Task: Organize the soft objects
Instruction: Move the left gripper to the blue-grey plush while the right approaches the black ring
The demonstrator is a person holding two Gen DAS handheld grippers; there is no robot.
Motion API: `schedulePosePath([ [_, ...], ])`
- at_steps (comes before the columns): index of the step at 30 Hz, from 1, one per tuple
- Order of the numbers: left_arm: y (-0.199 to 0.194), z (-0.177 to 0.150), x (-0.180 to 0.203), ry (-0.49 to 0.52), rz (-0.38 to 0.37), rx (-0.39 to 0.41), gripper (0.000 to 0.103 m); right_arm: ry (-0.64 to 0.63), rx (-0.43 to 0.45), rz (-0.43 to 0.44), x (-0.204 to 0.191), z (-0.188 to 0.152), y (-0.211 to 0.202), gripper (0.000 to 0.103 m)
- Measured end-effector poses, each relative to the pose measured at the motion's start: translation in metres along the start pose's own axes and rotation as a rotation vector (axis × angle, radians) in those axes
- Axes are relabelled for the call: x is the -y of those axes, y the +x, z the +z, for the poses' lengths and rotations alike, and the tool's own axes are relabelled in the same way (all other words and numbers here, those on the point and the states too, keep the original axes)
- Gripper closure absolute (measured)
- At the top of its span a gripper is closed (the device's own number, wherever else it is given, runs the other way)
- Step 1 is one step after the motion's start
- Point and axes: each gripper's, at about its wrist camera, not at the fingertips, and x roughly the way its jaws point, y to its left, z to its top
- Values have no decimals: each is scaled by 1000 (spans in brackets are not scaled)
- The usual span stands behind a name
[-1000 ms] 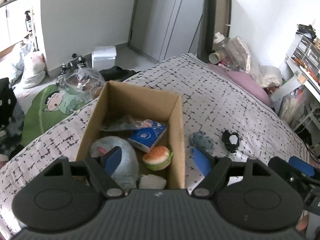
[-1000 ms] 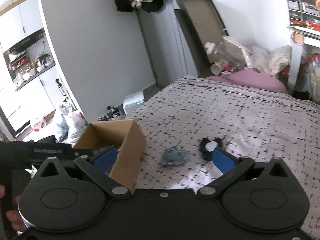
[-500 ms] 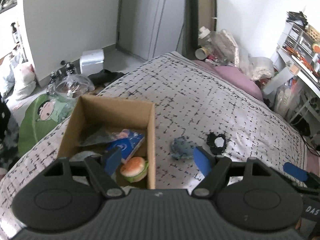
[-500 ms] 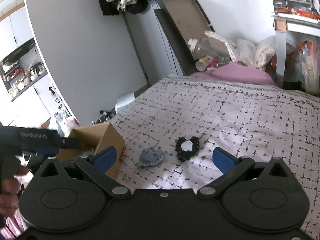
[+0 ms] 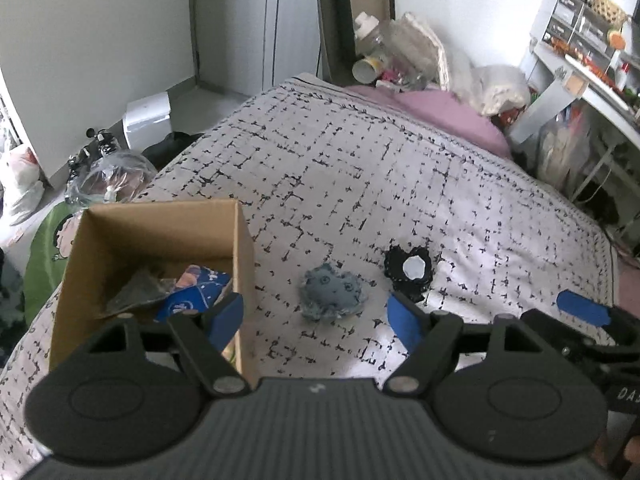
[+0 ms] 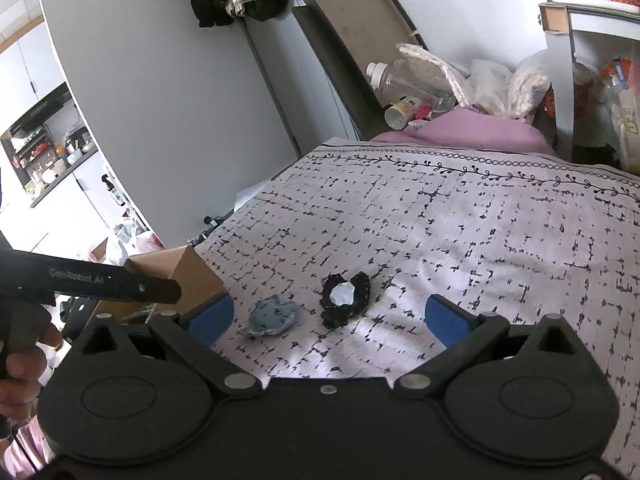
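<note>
Far left, a cardboard box [image 5: 160,236] is seen on the patterned bedspread [image 5: 360,184], a blue packet [image 5: 192,296] lying inside. The left gripper [image 5: 316,316] is held with fingers spread wide, nothing between them. Just right of the box, a grey-blue plush toy [image 5: 334,292] lies flat on the bedspread. Beside it, a black plush with white centre [image 5: 410,270] is noted, the two near but apart. The right gripper [image 6: 328,318] is likewise wide, empty.
</note>
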Motion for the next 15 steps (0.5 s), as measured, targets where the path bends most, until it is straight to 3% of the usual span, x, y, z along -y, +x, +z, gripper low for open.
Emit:
schedulePosePath([
  [11, 38, 11, 26, 27, 9, -54, 25, 41, -34, 27, 33, 9, 35, 1],
  [15, 54, 13, 37, 70, 12, -76, 25, 44, -28, 26, 41, 10, 49, 8],
])
